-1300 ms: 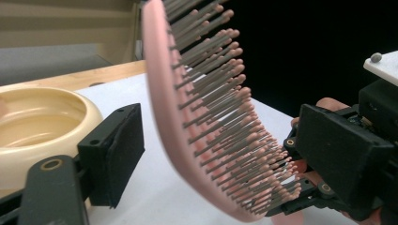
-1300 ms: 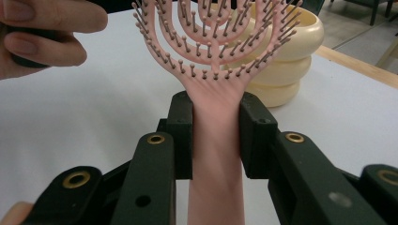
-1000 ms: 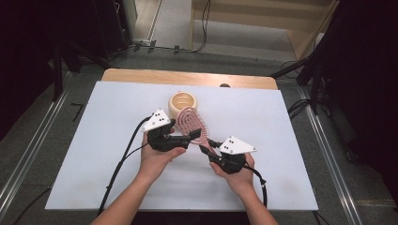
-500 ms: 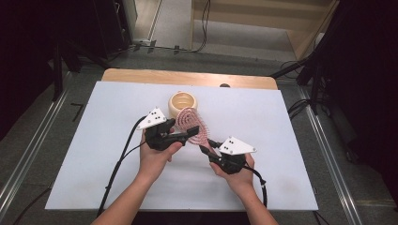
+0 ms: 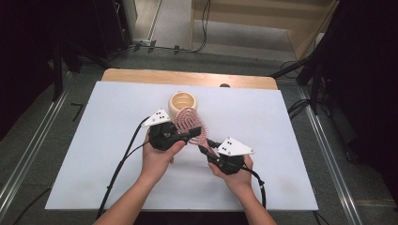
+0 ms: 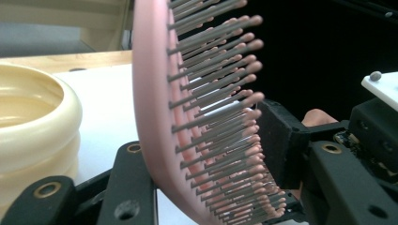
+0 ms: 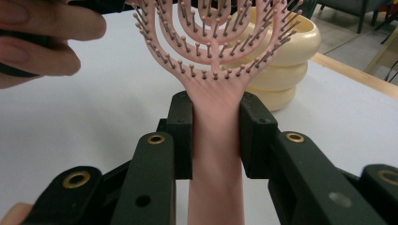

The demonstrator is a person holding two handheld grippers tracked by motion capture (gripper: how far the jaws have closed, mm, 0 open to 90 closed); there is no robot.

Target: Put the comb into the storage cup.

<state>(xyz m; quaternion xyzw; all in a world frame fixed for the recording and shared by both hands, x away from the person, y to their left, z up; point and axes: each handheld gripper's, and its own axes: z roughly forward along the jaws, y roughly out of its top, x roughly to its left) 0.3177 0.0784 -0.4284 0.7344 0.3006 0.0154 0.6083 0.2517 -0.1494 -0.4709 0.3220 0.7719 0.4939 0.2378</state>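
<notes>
Since the earlier frames, your left gripper (image 5: 190, 136) had just been closing its jaws, and the brush (image 5: 190, 123) head stood between them; both hands otherwise kept their place.

Item: brush, pink, vented head of nested arches, rows of grey pins with pale rounded tips. Smooth, hard-looking plastic; flat, slim handle. Position: held above the mat (image 5: 94, 140), head up and tilted toward the cup (image 5: 183, 103), which sat just beyond it.

Grip, right: your right gripper (image 7: 216, 136) was clamped on the brush handle, a black pad flat against each side, just below the neck.

Grip, left: in the left gripper view one jaw lay behind the pink back of the brush (image 6: 155, 117) and the other pad faced the pin tips. Whether the pads already pressed I could not tell from the pictures; the far pad looked to be just at the pins.

Item: cup, cream, ribbed in stacked rounded rings, glossy, open top, apparently empty.

Item: mat, white, matte, flat, covering a wooden table (image 5: 141, 75).

Step in hand, as judged: you were passing or steadying the brush between two grippers, the left taking the head. The next move would call for a gentle squeeze, since the pins flex and the curved back could slip, before the right lets go.
</notes>
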